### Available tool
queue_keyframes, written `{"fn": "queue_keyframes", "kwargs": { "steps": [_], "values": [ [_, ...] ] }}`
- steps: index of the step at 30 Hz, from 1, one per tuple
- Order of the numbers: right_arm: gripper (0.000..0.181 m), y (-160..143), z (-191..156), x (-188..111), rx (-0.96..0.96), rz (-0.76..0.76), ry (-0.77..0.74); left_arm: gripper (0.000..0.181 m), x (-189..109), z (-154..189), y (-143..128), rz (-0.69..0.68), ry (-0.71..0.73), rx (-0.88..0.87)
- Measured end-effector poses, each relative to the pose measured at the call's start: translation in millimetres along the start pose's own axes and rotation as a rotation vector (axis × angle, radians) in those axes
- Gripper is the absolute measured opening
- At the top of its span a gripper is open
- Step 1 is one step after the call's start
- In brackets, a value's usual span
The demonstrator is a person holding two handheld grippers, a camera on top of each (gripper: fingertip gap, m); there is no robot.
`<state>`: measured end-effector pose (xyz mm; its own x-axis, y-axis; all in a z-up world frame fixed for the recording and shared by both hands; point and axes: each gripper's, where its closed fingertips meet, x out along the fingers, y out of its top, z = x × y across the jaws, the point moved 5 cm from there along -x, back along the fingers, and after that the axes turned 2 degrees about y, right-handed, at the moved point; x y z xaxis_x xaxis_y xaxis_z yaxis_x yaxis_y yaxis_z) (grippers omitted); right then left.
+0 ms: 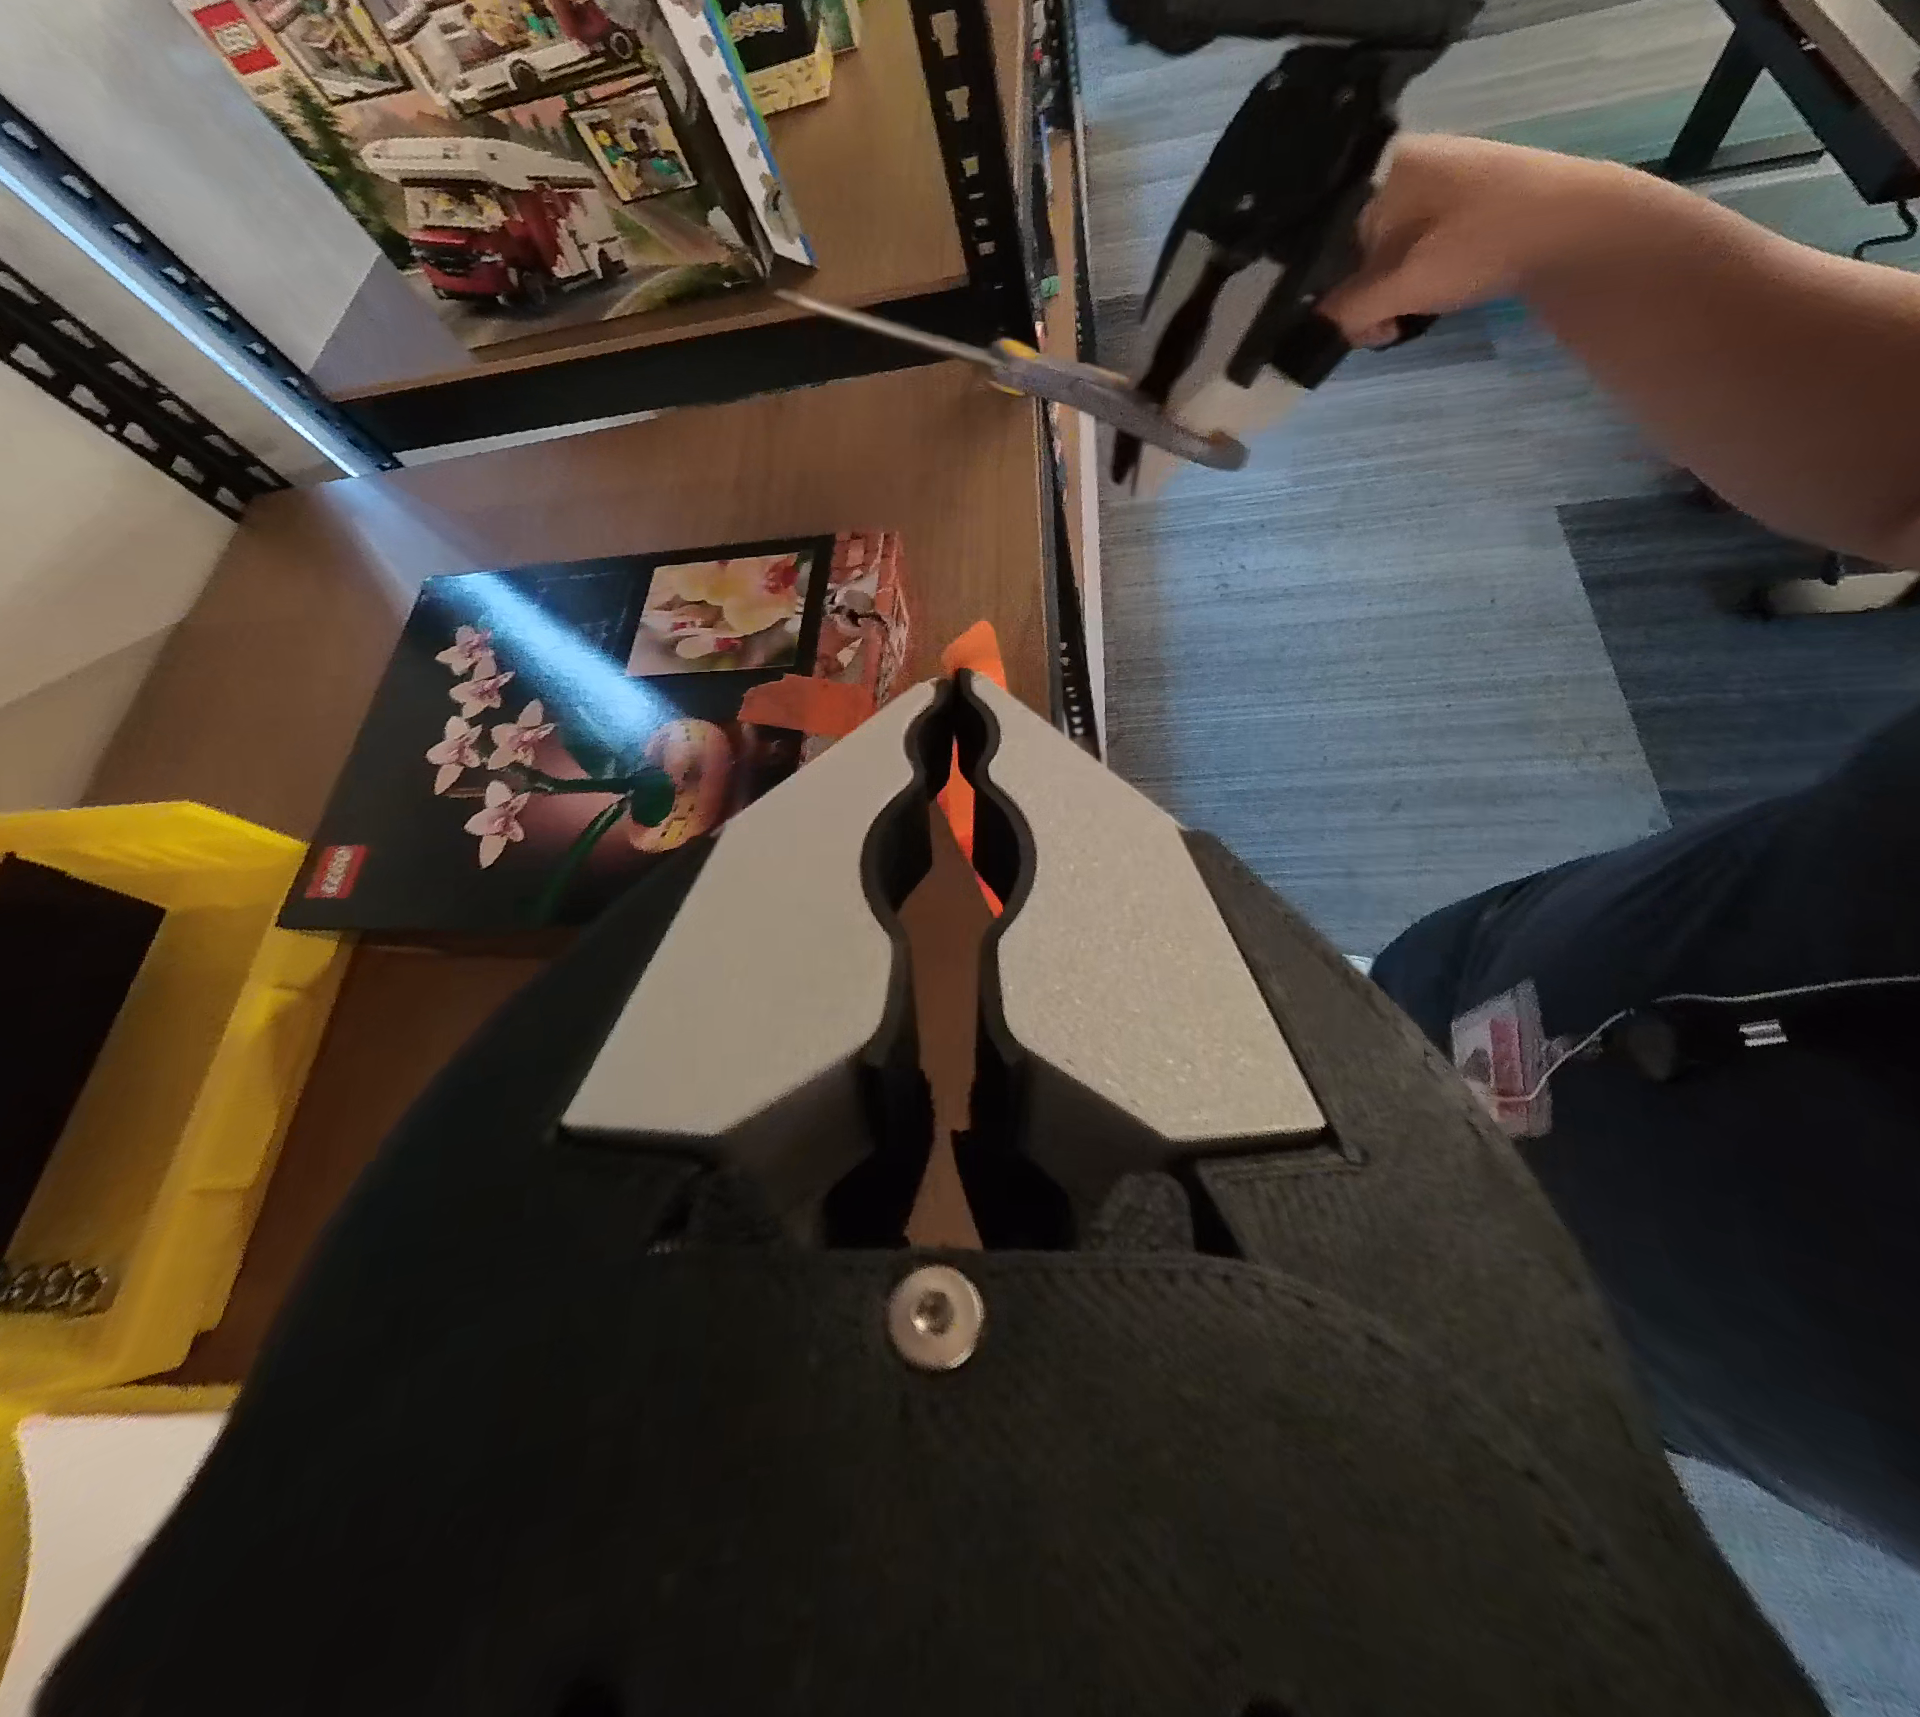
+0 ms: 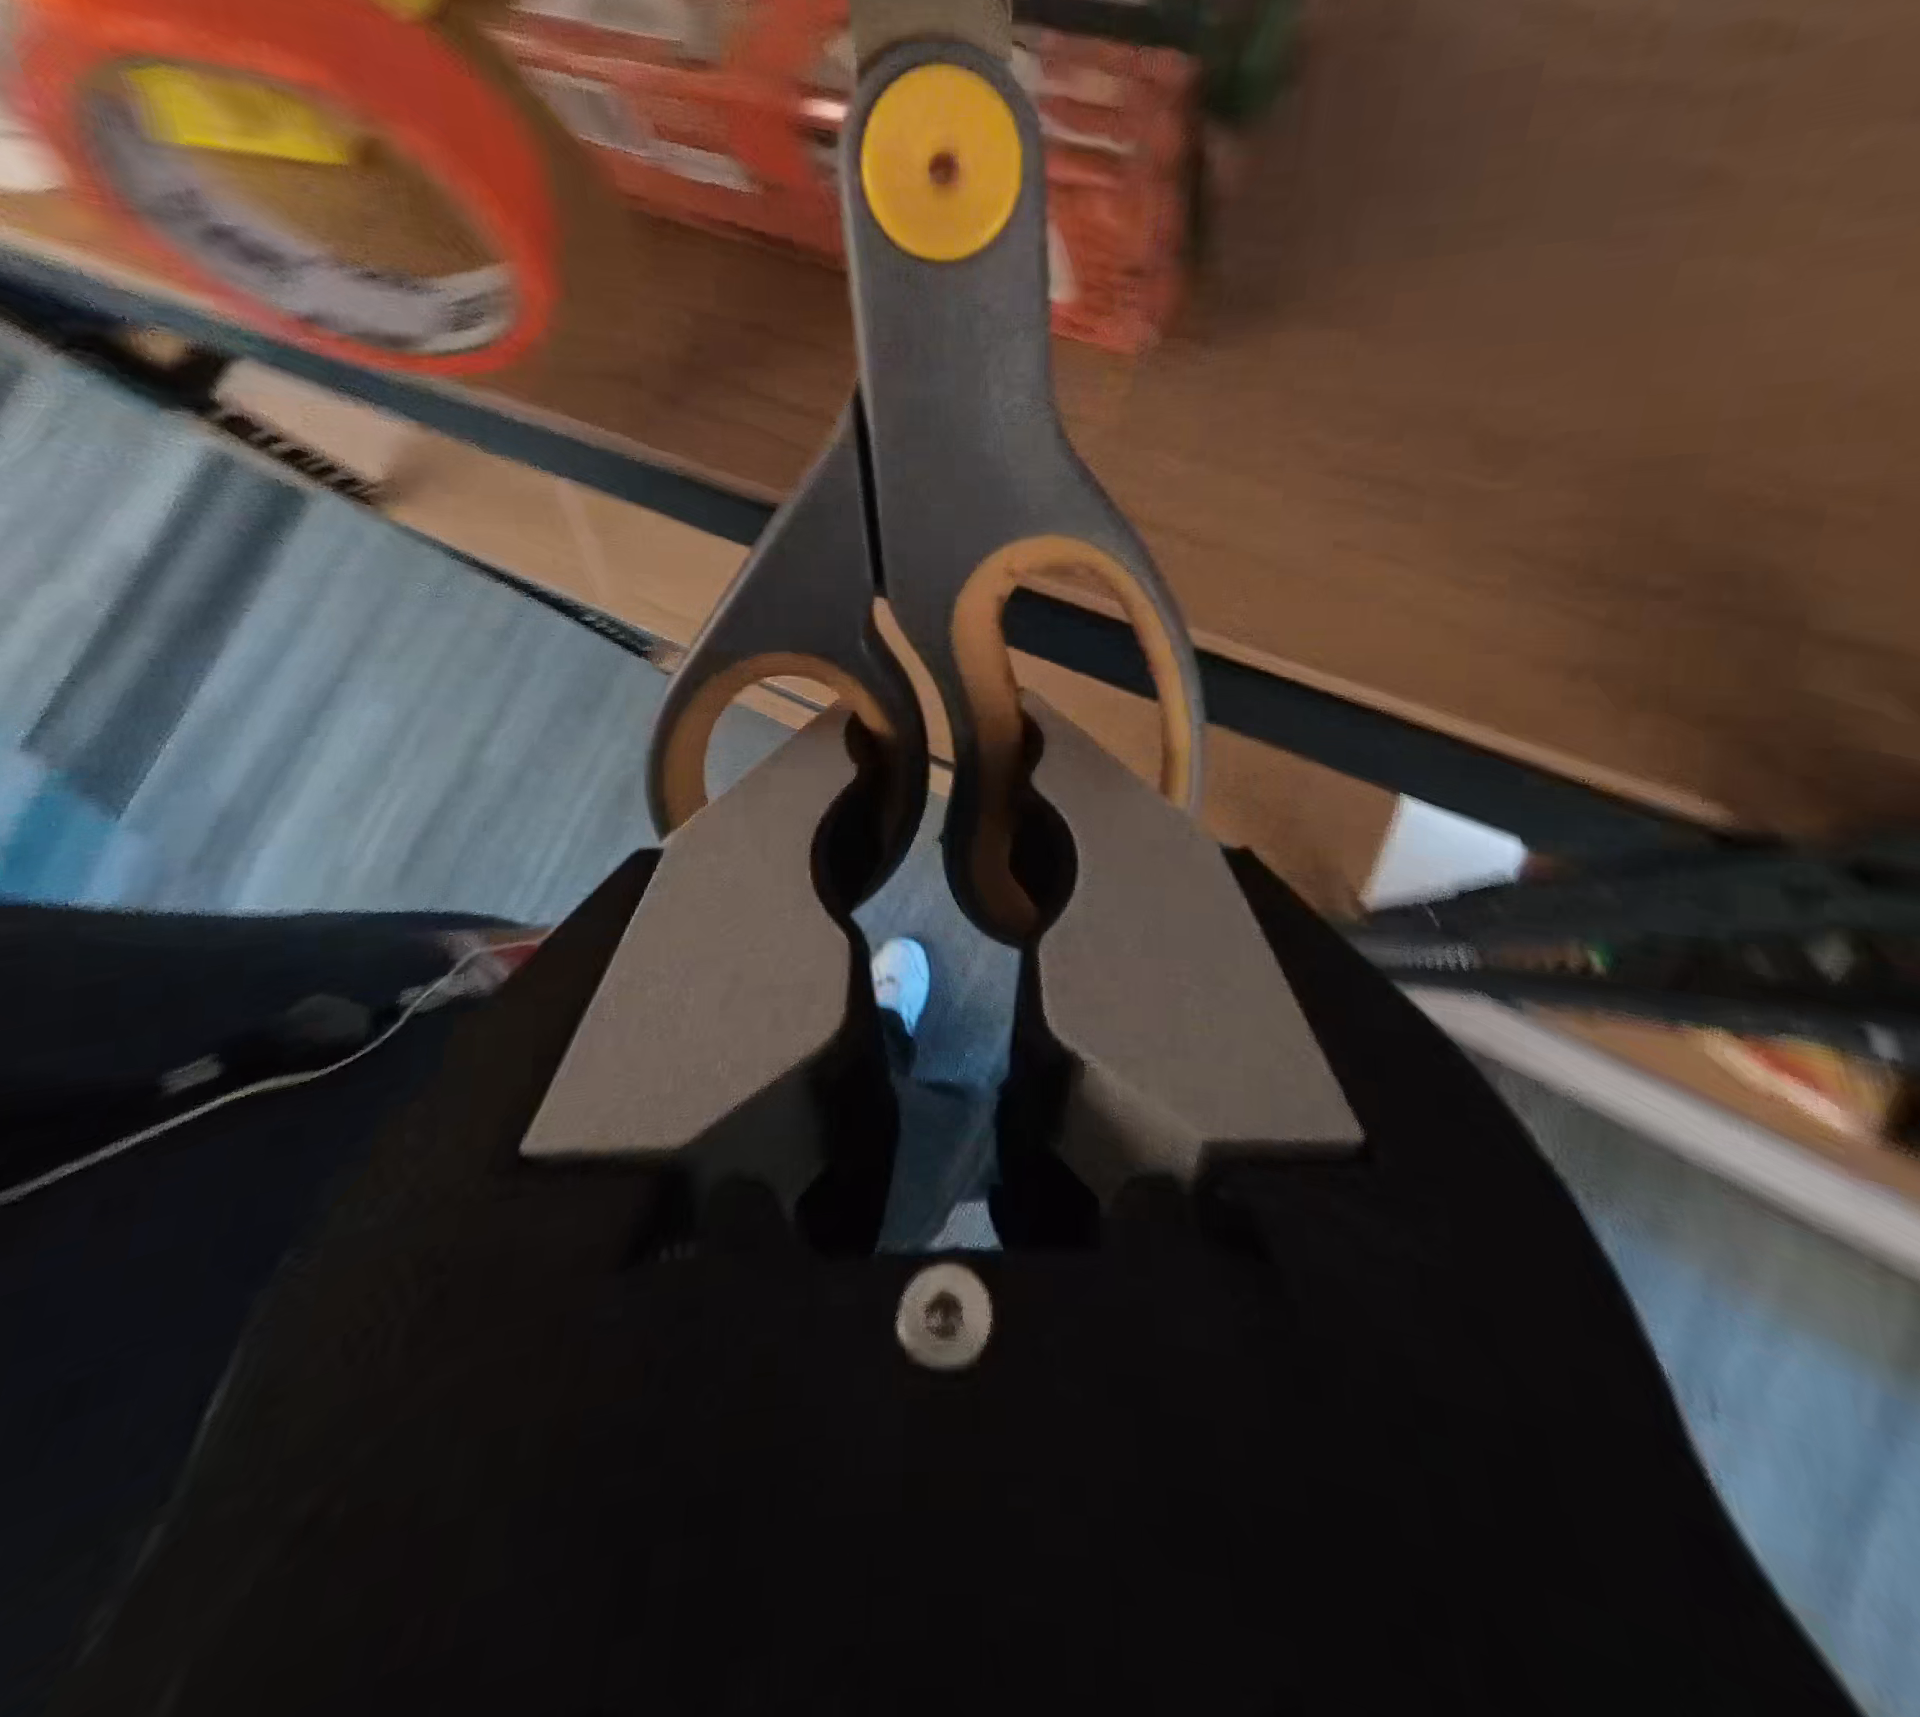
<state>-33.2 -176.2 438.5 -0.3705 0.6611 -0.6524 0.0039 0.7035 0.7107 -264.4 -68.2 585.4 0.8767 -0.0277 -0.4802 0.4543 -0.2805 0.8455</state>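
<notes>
Pinching an orange tape strip (image 1: 971, 820) between closed tips, the left gripper (image 1: 958, 680) sits at the near middle of its own view, over a wooden shelf (image 1: 644, 483). At ten o'clock from its tips a dark flower box (image 1: 540, 732) lies flat on that shelf, and a yellow bin (image 1: 208, 992) stands at nine o'clock, by the frame's left edge. Farther off, at one o'clock, the right gripper (image 1: 1174, 431) hangs in a hand (image 1: 1423, 244) over blue carpet (image 1: 1351, 680), clamped on scissors (image 1: 1039, 379) whose blades point toward eleven o'clock. In the right wrist view the right gripper (image 2: 940, 732) squeezes the inner bars of the scissors' (image 2: 940, 379) two grey handle loops together, blades running to twelve o'clock. Beyond, at ten o'clock, an orange tape roll (image 2: 312, 140) is blurred, touching nothing clearly. On the upper shelf (image 1: 894, 233) at eleven o'clock stand toy boxes (image 1: 488, 109).
</notes>
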Motion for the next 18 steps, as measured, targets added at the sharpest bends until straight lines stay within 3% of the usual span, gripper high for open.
{"fn": "queue_keyframes", "kwargs": {
  "steps": [11,18],
  "values": [
    [0.018,4.4,-94.1,53.0,-0.394,-0.048,0.437,0.000,-24.4,-21.1,-48.3,-0.089,0.152,-0.131],
    [0.017,33.2,-125.1,74.6,-0.296,0.113,0.883,0.000,-38.3,-42.3,-62.8,-0.132,0.203,-0.214]
  ]
}}
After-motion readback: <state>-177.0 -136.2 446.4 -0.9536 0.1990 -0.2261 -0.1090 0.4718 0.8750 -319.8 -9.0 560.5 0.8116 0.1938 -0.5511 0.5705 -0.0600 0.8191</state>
